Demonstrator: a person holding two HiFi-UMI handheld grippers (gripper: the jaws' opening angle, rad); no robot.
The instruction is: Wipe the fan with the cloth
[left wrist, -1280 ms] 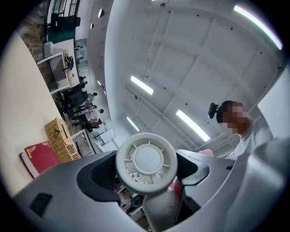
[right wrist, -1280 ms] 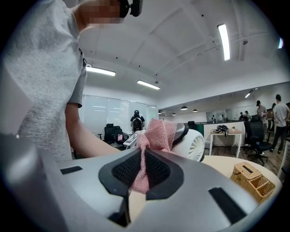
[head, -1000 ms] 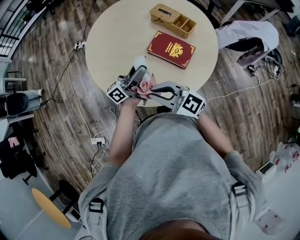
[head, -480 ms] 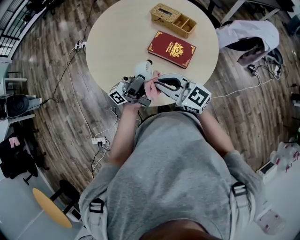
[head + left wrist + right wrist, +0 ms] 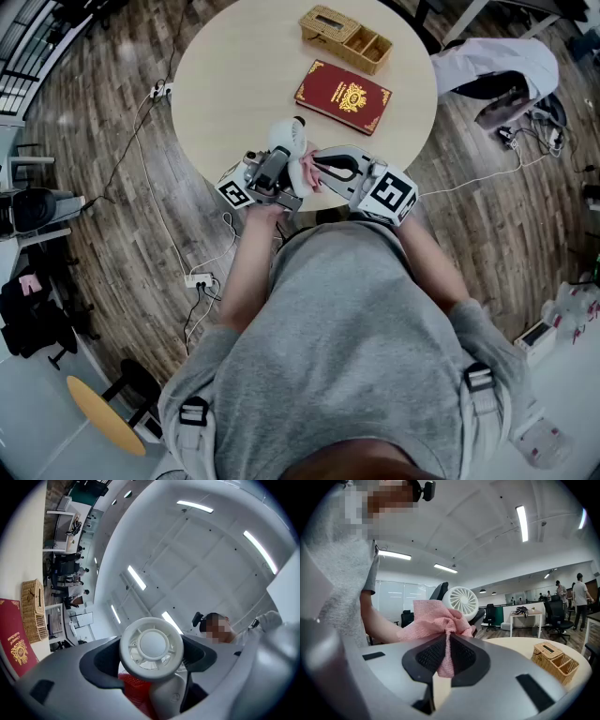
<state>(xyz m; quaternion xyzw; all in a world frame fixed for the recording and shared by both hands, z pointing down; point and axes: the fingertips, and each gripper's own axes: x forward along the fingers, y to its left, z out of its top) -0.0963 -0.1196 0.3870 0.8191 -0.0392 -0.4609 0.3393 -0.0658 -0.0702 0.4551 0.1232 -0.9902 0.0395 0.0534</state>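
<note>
1. The left tongs [image 5: 150, 667] clamp the small white fan [image 5: 151, 646], held above the near edge of the worktop [image 5: 234, 84].
2. The right tongs [image 5: 446, 656] pinch the pink cloth [image 5: 431, 620] just beside the fan.
3. Best, I think: hold the fan steady and use light, even strokes.

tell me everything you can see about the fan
The fan is small and white, plastic by its look: a round ringed head with a smooth hub and curved vanes, on a thicker stem. The left gripper is shut on that stem, holding it over the near edge of the table. The pink cloth, pinched in the right gripper, bunches up beside the head; contact is hard to confirm.
</note>
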